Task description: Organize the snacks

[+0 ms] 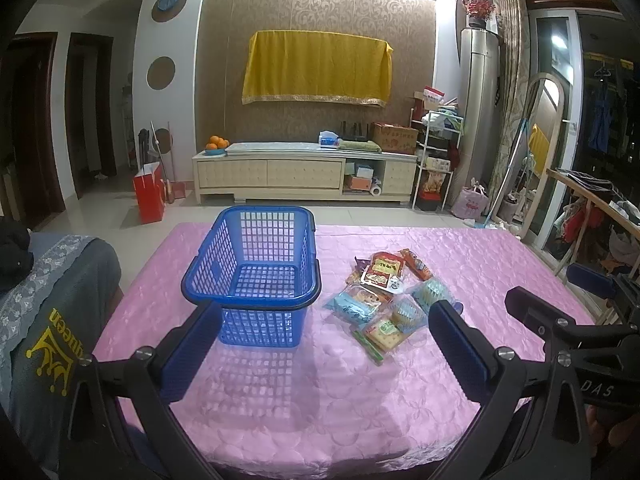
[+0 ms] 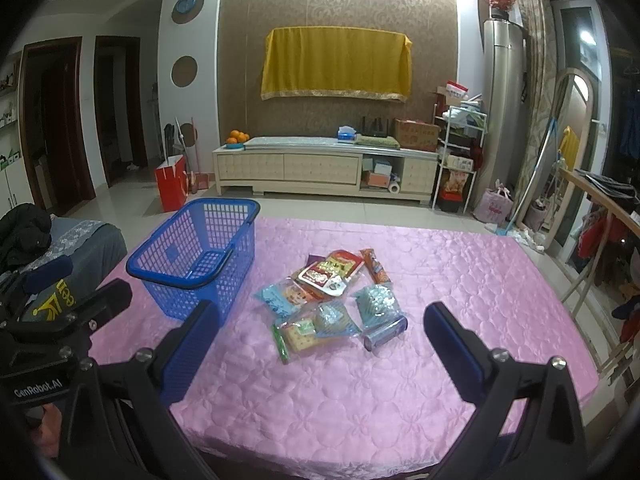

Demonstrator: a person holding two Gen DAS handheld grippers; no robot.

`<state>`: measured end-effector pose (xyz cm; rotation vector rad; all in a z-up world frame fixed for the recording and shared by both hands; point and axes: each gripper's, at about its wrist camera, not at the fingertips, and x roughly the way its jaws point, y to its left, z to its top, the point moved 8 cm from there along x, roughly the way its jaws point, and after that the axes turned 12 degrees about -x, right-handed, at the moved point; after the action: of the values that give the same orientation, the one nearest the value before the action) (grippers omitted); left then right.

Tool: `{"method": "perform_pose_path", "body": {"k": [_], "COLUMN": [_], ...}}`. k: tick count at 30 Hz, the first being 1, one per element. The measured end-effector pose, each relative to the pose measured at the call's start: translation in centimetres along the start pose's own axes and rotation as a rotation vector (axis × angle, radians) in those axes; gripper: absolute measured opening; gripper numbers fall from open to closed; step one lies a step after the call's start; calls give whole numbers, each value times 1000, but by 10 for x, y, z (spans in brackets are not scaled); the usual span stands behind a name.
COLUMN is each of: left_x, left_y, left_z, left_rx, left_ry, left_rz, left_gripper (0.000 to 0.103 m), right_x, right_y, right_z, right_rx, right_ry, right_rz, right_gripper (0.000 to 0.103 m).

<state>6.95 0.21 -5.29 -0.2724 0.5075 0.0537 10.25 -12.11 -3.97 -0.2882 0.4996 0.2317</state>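
- The blue basket [image 1: 256, 276] stood on the pink cloth [image 2: 440, 360], with the snack packets [image 2: 332, 304] piled just beside it.
- The left gripper [image 1: 320, 344] and the right gripper [image 2: 320, 344] both hovered with fingers spread wide, holding nothing.

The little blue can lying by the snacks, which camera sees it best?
The right wrist view. There the blue can lies on its side in plain sight at the near right edge of the snack pile. In the left wrist view, a gripper finger hides nearly all of it.
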Motion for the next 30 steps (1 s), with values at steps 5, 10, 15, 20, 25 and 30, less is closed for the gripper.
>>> {"method": "perform_pose_path", "body": {"k": [5,10,15,20,25,30], "left_x": [3,0,0,-1,-1,-1], "left_y": [2,2,2,2,2,1], "left_z": [-2,-2,-1,-1,0,0], "left_rx": [-4,-6,-7,-7,-7,-6], "left_ry": [11,16,15,16,17,18], "left_rz": [-2,-3,-4,-3,-4,-5], "left_gripper": [102,102,102,102,102,102], "right_x": [2,1,2,2,2,3], "right_y": [1,0,1,1,1,2], "right_z": [-2,-3,-4,-4,-4,-4], "right_rx": [-4,0,1,4,3,4], "right_ry": [12,14,14,15,16,19], "right_rz": [0,0,3,6,7,6], "right_gripper": [103,103,103,103,103,103]}}
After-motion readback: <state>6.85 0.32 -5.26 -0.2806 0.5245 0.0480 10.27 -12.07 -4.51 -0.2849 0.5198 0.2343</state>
